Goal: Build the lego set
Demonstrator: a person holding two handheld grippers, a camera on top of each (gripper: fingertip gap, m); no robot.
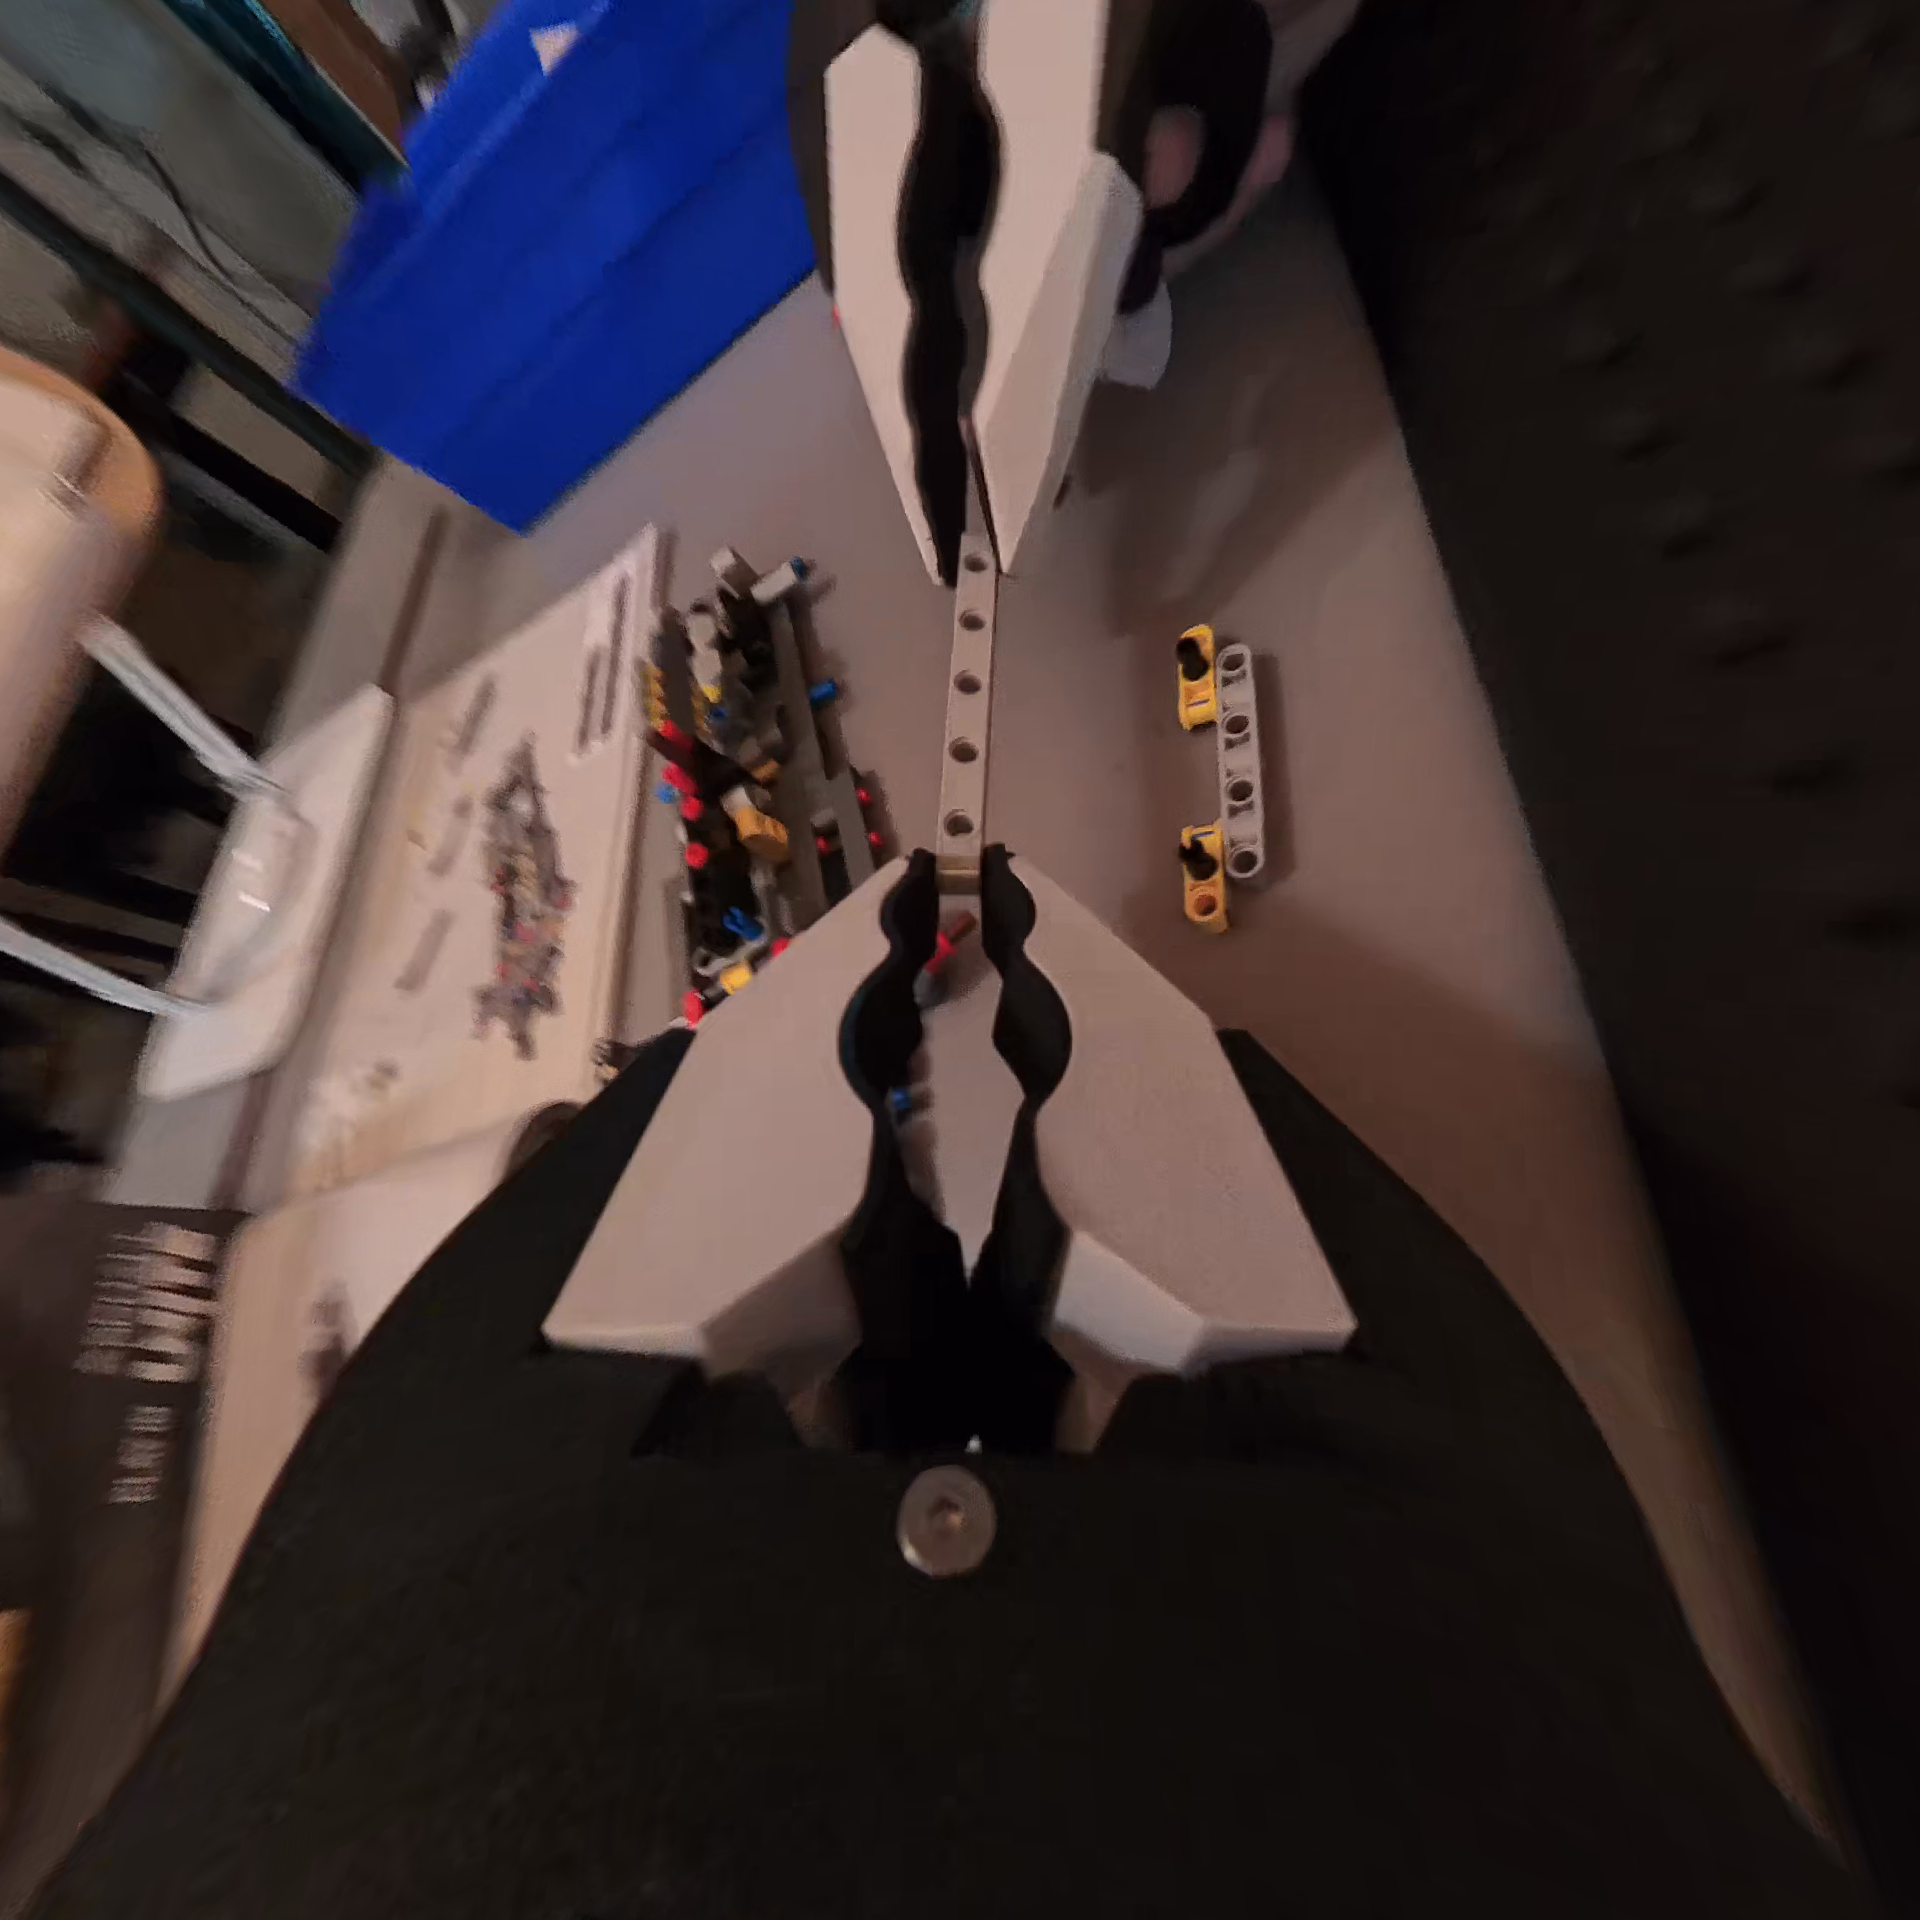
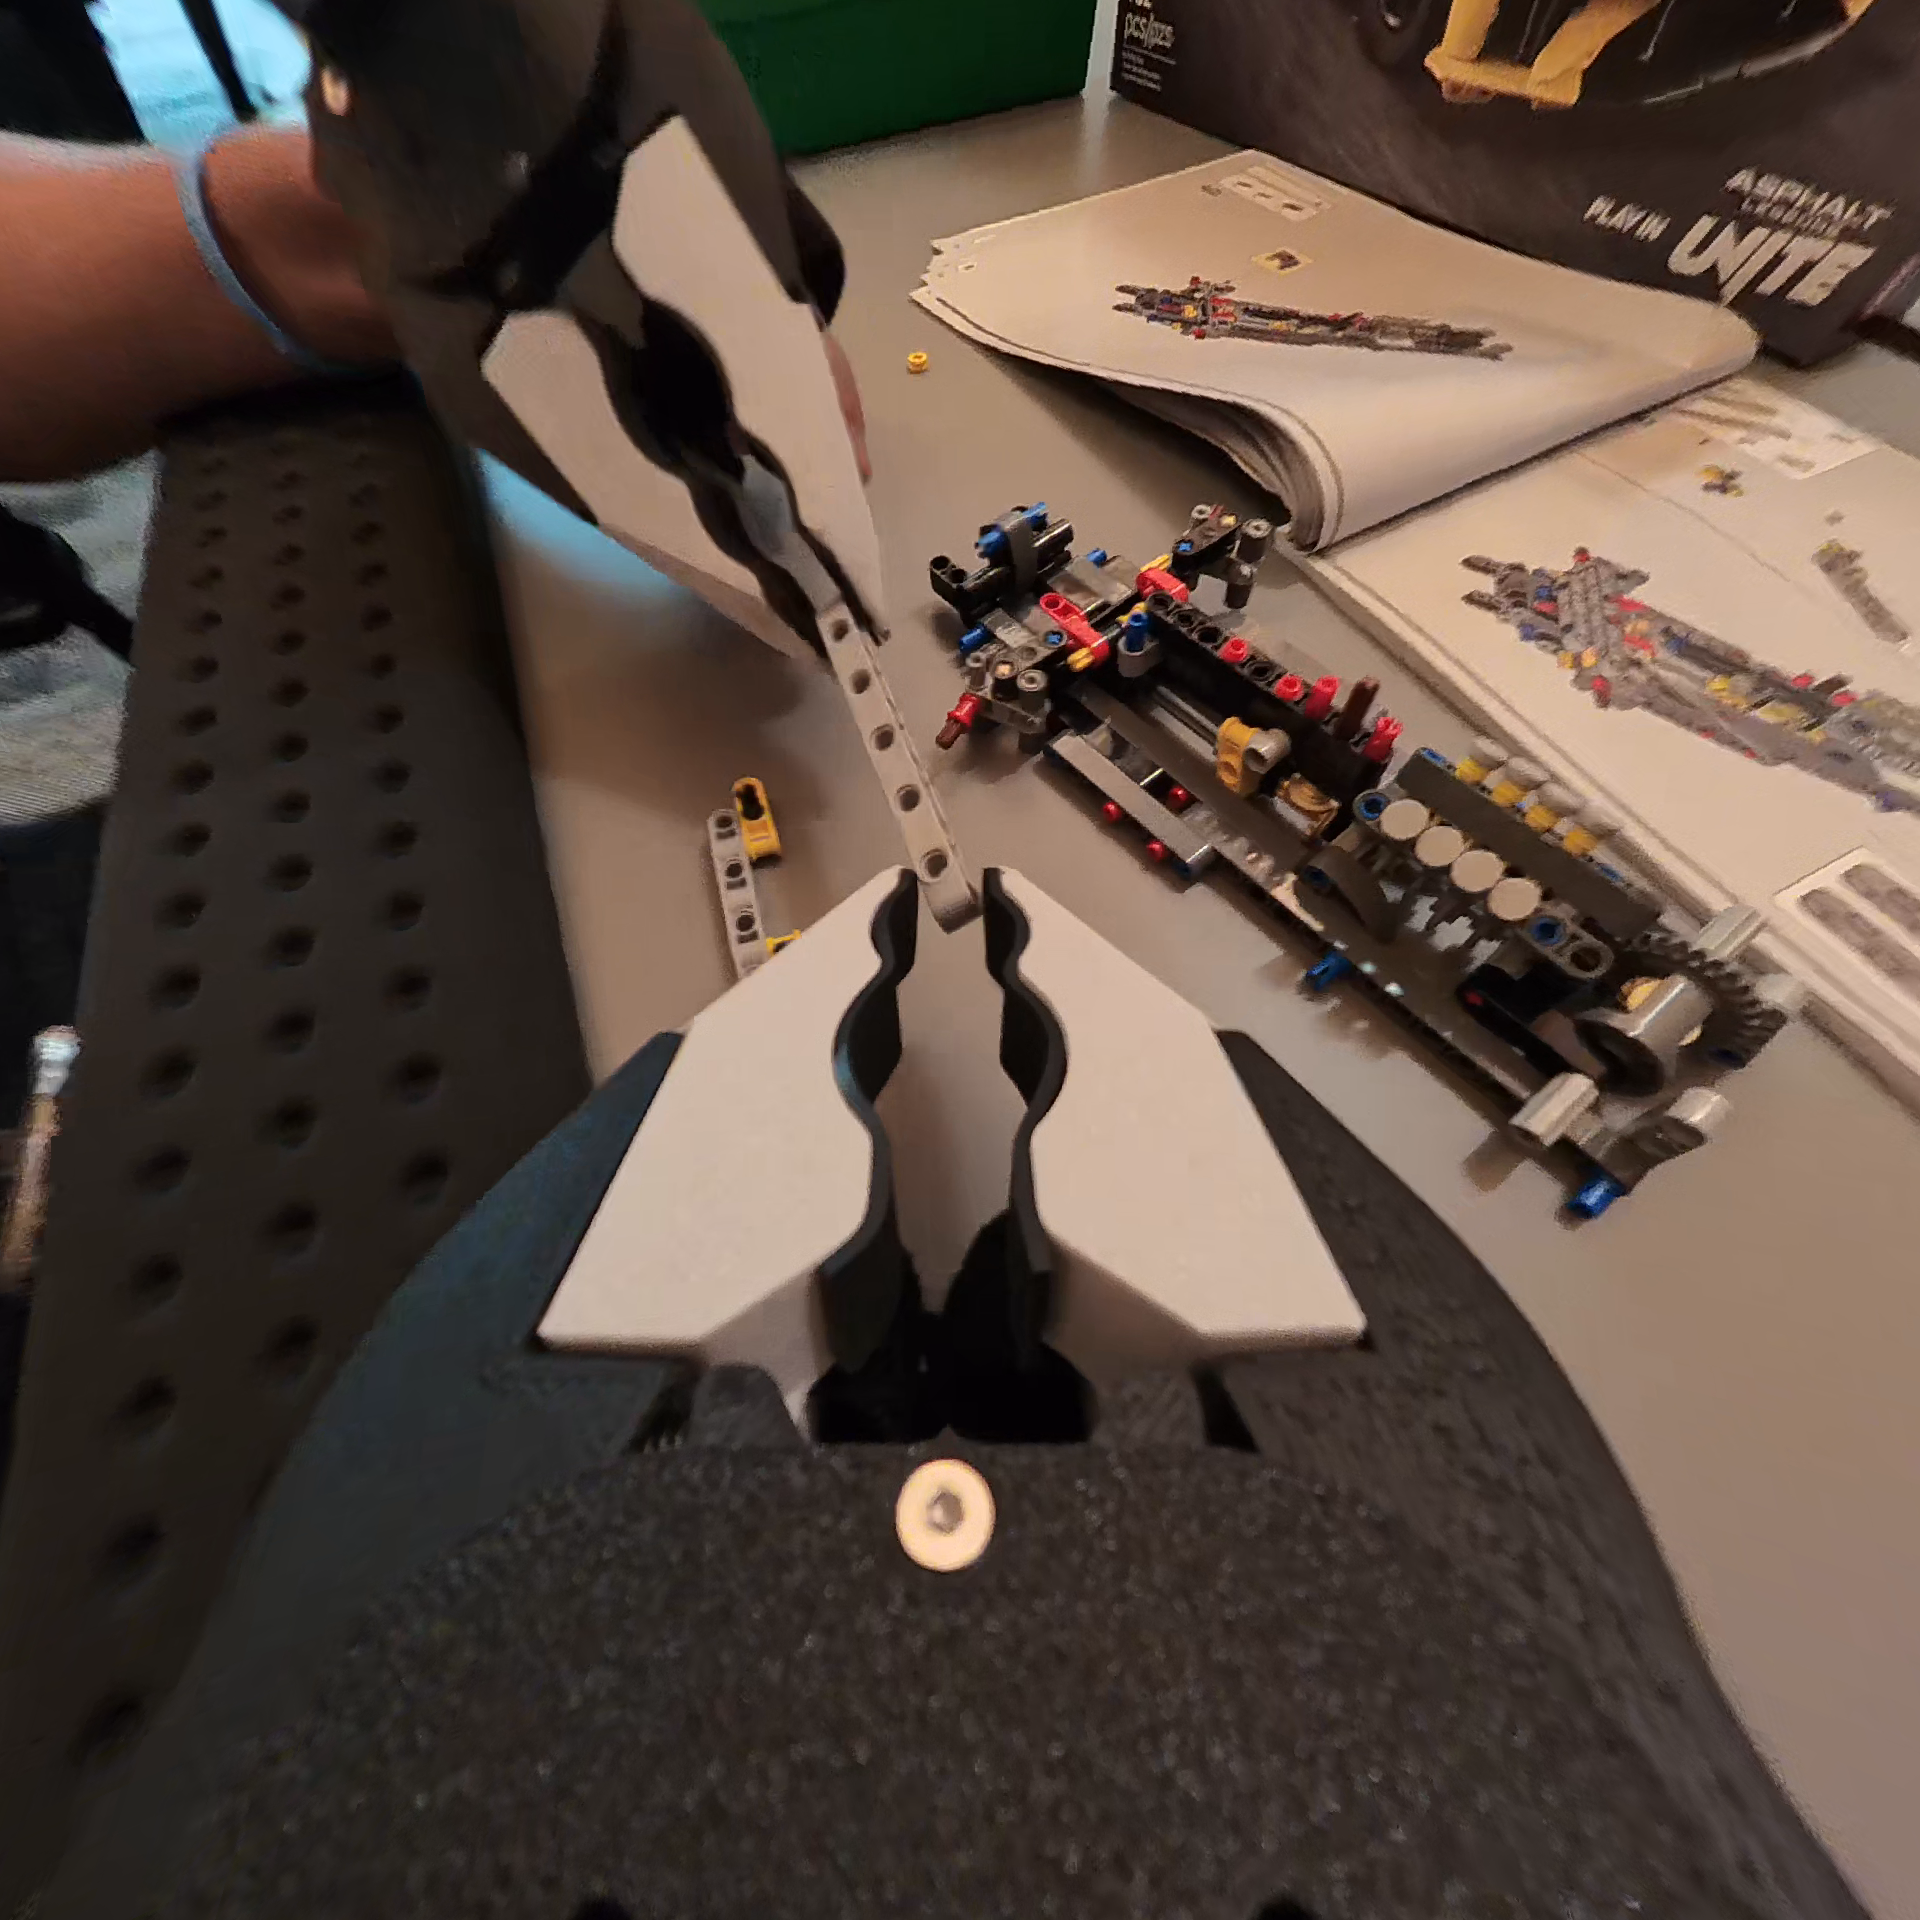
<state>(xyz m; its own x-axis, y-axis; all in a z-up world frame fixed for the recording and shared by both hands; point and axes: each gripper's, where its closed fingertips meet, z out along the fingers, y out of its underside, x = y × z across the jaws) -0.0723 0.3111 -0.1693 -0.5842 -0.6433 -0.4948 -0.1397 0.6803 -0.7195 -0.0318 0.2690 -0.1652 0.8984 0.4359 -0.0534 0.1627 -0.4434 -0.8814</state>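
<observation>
Grey tabletop carries everything: a dark product box at the far edge, open instruction booklets beside it, a blue bin visible only in the left wrist view. Near the booklets lies the half-built chassis, long and dark with red, blue and yellow pins and a gear at one end. Small sub-part, grey beam with yellow connectors, sits apart on the tabletop, on the other side of the held piece from the chassis. A tiny yellow stud lies loose near the booklets. Task piece: a light grey beam with holes, held in the air above the tabletop, between both tools. Left tongs are narrow, pinching one end of the beam. Right tongs are also narrow, with the beam's other end between the tips; in the left wrist view they look clamped on it. Step in hand, as a judgement: a handover or regrip of the beam between tools before fitting it. Next move likely calls for one side to let go while the other keeps a firm pinch, then lining up the beam's holes with pins on the chassis or the yellow sub-part. Which target, cannot tell. Motion blur in the left wrist view, details soft.
</observation>
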